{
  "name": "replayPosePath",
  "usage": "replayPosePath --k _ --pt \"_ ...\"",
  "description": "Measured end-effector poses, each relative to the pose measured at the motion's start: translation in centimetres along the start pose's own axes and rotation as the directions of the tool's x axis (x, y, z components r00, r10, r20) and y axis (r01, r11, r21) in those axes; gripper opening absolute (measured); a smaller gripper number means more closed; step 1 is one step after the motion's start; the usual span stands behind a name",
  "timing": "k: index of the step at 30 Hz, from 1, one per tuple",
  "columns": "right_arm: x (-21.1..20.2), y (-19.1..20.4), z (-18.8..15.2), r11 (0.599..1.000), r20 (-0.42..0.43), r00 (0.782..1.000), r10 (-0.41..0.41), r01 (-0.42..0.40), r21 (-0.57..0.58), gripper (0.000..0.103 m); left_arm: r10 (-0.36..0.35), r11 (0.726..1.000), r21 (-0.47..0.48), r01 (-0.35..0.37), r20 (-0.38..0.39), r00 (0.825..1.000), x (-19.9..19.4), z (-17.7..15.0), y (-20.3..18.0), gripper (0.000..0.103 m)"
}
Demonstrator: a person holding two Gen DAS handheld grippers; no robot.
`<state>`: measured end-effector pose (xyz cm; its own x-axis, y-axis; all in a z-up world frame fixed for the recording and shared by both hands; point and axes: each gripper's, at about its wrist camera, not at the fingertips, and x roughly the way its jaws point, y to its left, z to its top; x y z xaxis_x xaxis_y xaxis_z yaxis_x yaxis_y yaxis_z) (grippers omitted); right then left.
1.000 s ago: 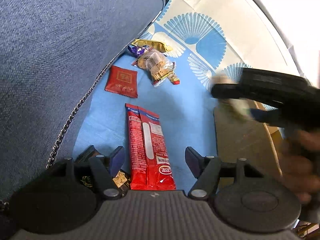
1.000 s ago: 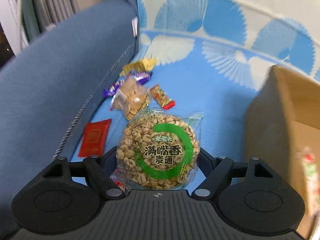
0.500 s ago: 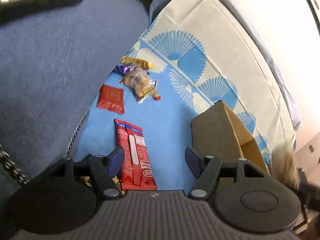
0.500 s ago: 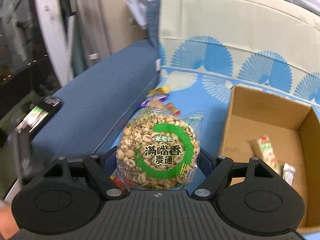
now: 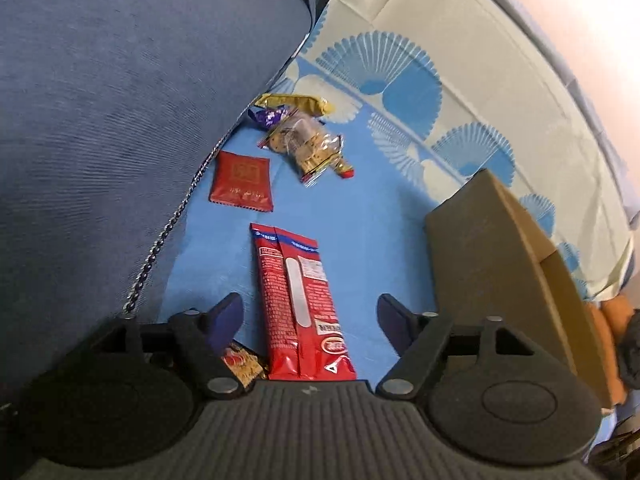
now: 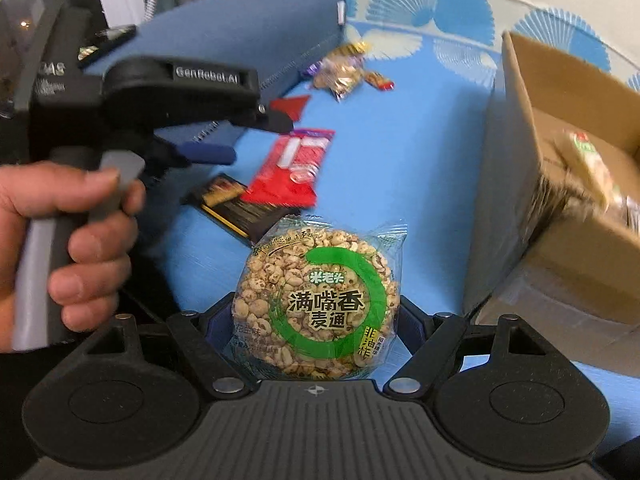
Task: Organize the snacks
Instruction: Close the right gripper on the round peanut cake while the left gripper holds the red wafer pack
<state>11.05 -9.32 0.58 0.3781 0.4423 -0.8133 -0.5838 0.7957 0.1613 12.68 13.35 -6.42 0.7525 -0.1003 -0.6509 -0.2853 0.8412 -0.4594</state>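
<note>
My right gripper [image 6: 316,312] is shut on a round puffed-grain cake [image 6: 316,300] in clear wrap with a green ring, held above the blue sheet beside the cardboard box [image 6: 560,120]. My left gripper [image 5: 310,308] hangs low over a long red snack packet [image 5: 298,300]. Its jaws are opening, the packet lies between them and the pads do not touch it. The right wrist view shows that left gripper [image 6: 208,152] from the side, held by a hand [image 6: 72,248], over the same red packet [image 6: 296,164].
A red square sachet [image 5: 241,181] and a pile of small wrapped snacks [image 5: 308,148] lie further back. A dark packet [image 6: 236,208] sits beside the red one. The box [image 5: 492,248] holds a green-labelled pack [image 6: 592,160]. A blue sofa cushion [image 5: 100,120] with a chain [image 5: 168,232] borders the left.
The right gripper carried the grain cake across to the box's side, and the left gripper and hand came into its view. The left jaws stand wider around the red packet.
</note>
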Motion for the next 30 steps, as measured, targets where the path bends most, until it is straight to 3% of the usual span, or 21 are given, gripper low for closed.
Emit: replayPosePath --k 3,14,19,21,23,26,30 --pt "1.0 -0.6 -0.4 1.000 -0.015 1.000 -0.014 0.014 0.026 0.081 0.064 0.996 0.062 -0.062 -0.024 0.998 1.6 -0.2 -1.0 0.089" --pt "3.2 -1.9 -0.5 0.998 -0.043 0.999 -0.033 0.036 0.054 0.082 0.189 0.947 0.269 -0.177 -0.017 0.982 4.7 -1.8 -3.9 0.089" --pt "3.4 -1.7 -0.4 0.998 -0.040 0.998 -0.042 0.044 0.053 0.082 0.224 0.920 0.327 -0.215 0.012 0.975 4.7 -2.3 -4.7 0.066" --pt "3.3 -1.6 -0.5 0.998 -0.040 0.998 -0.046 0.048 0.048 0.082 0.217 0.921 0.327 -0.210 0.017 0.976 4.5 -2.2 -4.7 0.055" --pt "3.2 -1.5 -0.7 0.998 -0.039 0.998 -0.051 0.052 0.041 0.082 0.201 0.929 0.311 -0.198 0.026 0.979 4.1 -2.0 -4.5 0.052" --pt "3.1 -1.4 -0.7 0.997 -0.036 0.998 -0.057 0.059 0.047 0.082 0.165 0.945 0.279 -0.172 0.049 0.985 2.6 -1.2 -4.2 0.051" --pt "3.0 -1.5 -0.8 0.996 -0.034 0.998 -0.061 0.063 0.067 0.082 0.104 0.960 0.261 -0.103 0.012 0.995 -0.1 -0.3 -3.6 0.051"
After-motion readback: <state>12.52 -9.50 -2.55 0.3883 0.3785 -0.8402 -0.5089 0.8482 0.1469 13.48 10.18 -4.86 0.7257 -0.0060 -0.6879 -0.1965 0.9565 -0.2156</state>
